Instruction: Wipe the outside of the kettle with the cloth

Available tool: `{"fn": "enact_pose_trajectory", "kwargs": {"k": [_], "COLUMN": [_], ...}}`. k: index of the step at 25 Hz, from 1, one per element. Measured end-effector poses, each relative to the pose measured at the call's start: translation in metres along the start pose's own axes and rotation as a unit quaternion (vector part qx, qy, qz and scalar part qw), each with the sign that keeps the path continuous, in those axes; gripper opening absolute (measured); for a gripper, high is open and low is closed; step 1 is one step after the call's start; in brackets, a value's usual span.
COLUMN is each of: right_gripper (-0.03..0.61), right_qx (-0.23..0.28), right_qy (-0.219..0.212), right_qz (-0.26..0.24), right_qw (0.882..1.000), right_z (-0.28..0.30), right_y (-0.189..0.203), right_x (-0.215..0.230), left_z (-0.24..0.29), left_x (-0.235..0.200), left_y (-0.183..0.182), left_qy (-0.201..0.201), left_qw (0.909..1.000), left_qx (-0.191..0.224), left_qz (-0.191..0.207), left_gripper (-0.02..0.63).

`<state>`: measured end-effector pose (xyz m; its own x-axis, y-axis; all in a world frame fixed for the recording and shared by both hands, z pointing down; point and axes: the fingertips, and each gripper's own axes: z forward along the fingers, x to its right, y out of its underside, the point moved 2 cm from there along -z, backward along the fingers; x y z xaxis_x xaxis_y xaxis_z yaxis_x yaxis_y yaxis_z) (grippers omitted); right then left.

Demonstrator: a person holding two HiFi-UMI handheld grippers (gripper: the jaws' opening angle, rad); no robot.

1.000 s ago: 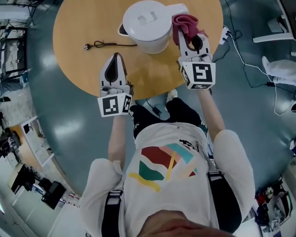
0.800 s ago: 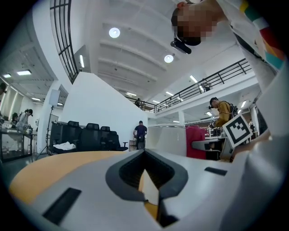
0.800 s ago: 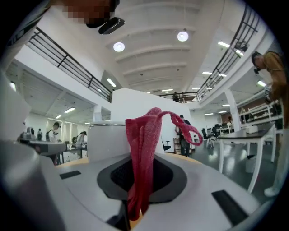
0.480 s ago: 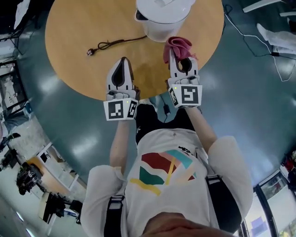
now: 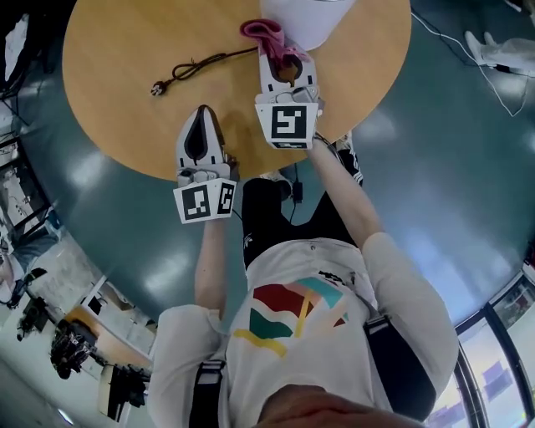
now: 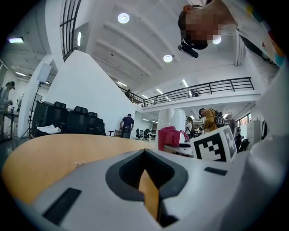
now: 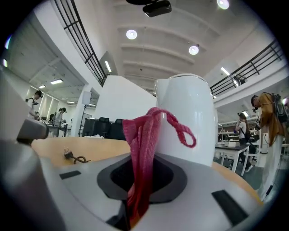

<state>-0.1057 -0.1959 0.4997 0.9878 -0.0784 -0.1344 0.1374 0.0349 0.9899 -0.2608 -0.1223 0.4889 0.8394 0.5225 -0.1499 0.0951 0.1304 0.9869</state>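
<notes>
The right claw [image 5: 281, 52] is clamped on a crimson woven cloth [image 5: 266, 33]. The fabric is pinched in a fold between the jaws, so a bunch with one loose loop stands up past the tips. Held that way, a soft pad leads and the hard plastic stays behind it, which seems the point of the grip.

The white plastic kettle [image 5: 311, 15] stands toward the far side of the round wooden table [image 5: 117, 100], cut off by the top edge of the head view. In the right gripper view its smooth wall rises directly behind the cloth. The cloth is at the kettle's left flank, low down, either just beside the wall or against it; contact cannot be told.

The left claw [image 5: 203, 113] is closed on nothing, with only a sliver of tabletop showing between its jaws. It hangs over the near part of the table, well apart from the kettle. It looks parked out of the way rather than placed to steady anything.

A thin black power cord [image 5: 196, 67] lies loose on the table left of the kettle, its plug at the far left end. Whether it joins the kettle is hidden.

The wiping looks under way or just about to start. With nothing bracing the kettle, a firm sideways push could slide or turn it, so light pressure seems wise.
</notes>
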Motion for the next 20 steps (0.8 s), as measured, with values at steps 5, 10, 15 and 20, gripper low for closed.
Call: {"fn": "enact_pose_trajectory", "kwargs": {"k": [5,10,15,20], "right_gripper": [0.038,0.038,0.038,0.038], "right_qx": [-0.012,-0.016,-0.011,0.004], "right_qy": [0.002,-0.027,-0.077,-0.132], "right_qz": [-0.002,-0.02,-0.04,-0.076], "right_qw": [1.0,0.999,0.996,0.988], "right_z": [-0.002,-0.017,-0.042,-0.054], "right_y": [-0.003,-0.005,-0.004,-0.012], "right_x": [0.013,0.027,0.057,0.108], "left_z": [0.0,0.011,0.029,0.063], "left_x": [0.006,0.03,0.075,0.125], "left_y": [-0.014,-0.026,-0.029,-0.04], "left_qy": [-0.003,-0.01,-0.022,-0.049], "left_qw": [1.0,0.9999,0.9997,0.9987], "left_qx": [0.006,0.007,0.001,0.015], "left_qz": [0.006,0.006,0.006,0.003], "left_gripper": [0.035,0.035,0.035,0.035]}}
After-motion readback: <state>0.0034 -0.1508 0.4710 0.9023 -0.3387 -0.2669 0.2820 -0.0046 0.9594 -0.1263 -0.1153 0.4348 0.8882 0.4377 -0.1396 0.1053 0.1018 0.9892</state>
